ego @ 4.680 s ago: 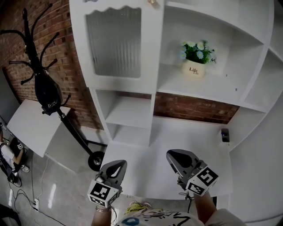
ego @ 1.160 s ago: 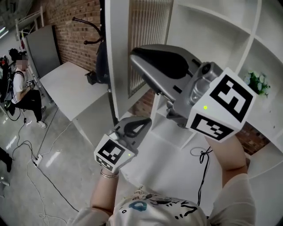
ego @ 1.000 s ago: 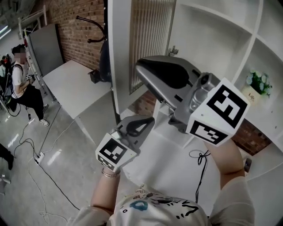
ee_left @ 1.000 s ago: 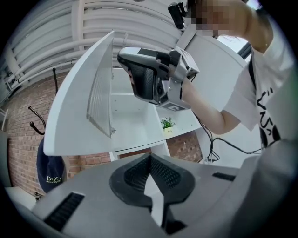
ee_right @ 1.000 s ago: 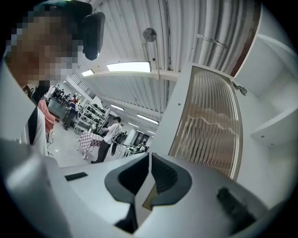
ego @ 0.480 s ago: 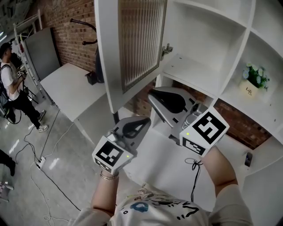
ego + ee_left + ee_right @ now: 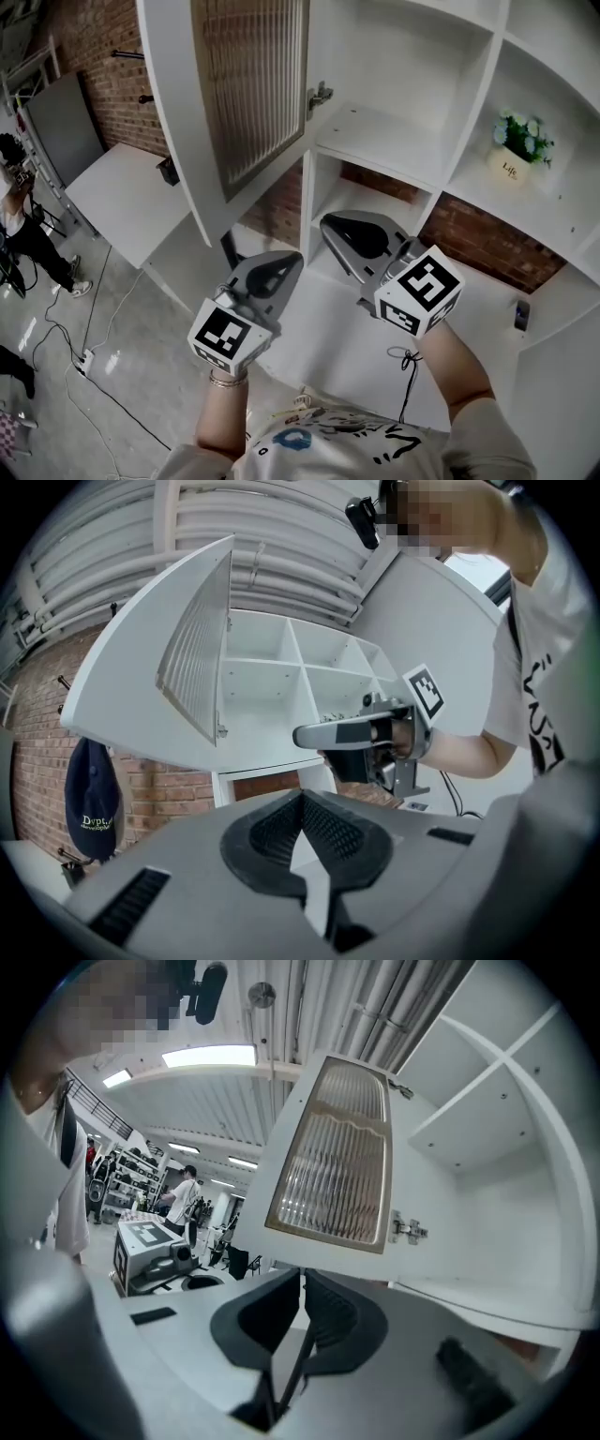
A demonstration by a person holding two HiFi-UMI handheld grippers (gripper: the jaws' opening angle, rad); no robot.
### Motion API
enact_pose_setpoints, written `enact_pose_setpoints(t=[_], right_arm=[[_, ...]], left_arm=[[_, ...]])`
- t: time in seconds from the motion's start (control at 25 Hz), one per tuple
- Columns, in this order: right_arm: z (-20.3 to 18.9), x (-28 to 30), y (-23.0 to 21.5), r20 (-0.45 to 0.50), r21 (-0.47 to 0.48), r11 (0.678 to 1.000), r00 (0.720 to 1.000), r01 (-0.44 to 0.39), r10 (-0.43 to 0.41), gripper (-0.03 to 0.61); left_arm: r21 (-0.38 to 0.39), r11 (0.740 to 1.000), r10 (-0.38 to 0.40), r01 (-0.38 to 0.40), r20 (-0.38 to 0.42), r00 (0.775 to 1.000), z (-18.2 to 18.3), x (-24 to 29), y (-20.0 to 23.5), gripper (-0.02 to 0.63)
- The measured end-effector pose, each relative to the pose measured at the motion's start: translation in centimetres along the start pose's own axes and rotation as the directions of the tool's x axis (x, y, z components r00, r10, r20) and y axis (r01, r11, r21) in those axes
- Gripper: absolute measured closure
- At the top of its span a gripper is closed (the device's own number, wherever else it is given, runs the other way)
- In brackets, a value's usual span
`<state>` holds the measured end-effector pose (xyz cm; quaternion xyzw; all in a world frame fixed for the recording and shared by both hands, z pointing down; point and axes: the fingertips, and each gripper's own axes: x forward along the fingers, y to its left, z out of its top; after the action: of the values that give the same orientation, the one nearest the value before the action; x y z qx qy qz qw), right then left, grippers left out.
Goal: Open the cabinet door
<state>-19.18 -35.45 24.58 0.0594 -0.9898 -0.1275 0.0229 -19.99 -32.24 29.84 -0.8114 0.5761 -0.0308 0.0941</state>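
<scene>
The white cabinet door [image 7: 253, 94] with its ribbed glass pane stands swung wide open to the left, its hinge [image 7: 319, 95] bare at the frame. Neither gripper touches it. My right gripper [image 7: 343, 232] hangs below the opened compartment in front of the lower shelves, jaws shut and empty. My left gripper [image 7: 281, 269] sits beside it to the left, also shut on nothing. The left gripper view shows the door [image 7: 192, 663] and my right gripper [image 7: 352, 735] ahead of my closed left gripper [image 7: 302, 803]. The right gripper view looks up at the door [image 7: 337, 1162] over my closed right gripper [image 7: 302, 1281].
A flower pot [image 7: 511, 159] stands on a shelf at upper right. A small dark device [image 7: 521, 314] lies on the low white surface at right. A white table [image 7: 117, 202] and a standing person [image 7: 19, 216] are at left, with cables [image 7: 80, 361] on the floor.
The door, shut in the oldest frame, now stands wide open. Over the last second my right gripper sank from door height to beside the left gripper, which stayed put.
</scene>
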Motion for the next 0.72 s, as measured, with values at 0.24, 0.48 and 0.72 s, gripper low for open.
enact_pose_setpoints(t=[0.24, 0.48, 0.72], right_arm=[[-3.4, -1.5, -1.0, -0.028, 0.055, 0.997, 0.998, 0.062, -0.061, 0.541], [-8.0, -3.2, -0.9, -0.086, 0.133, 0.984, 0.990, 0.118, -0.108, 0.541], [-12.7, -5.7, -1.3, -0.167, 0.187, 0.964, 0.973, 0.191, -0.160, 0.541]], left_arm=[[-0.007, 1.000, -0.025, 0.025, -0.015, 1.000, -0.9, 1.2, -0.6, 0.600], [-0.020, 0.999, -0.038, 0.037, -0.027, 0.999, -1.9, 2.0, -1.1, 0.600], [-0.031, 0.997, -0.066, 0.064, -0.060, 0.996, -3.5, 3.2, -1.9, 0.600]])
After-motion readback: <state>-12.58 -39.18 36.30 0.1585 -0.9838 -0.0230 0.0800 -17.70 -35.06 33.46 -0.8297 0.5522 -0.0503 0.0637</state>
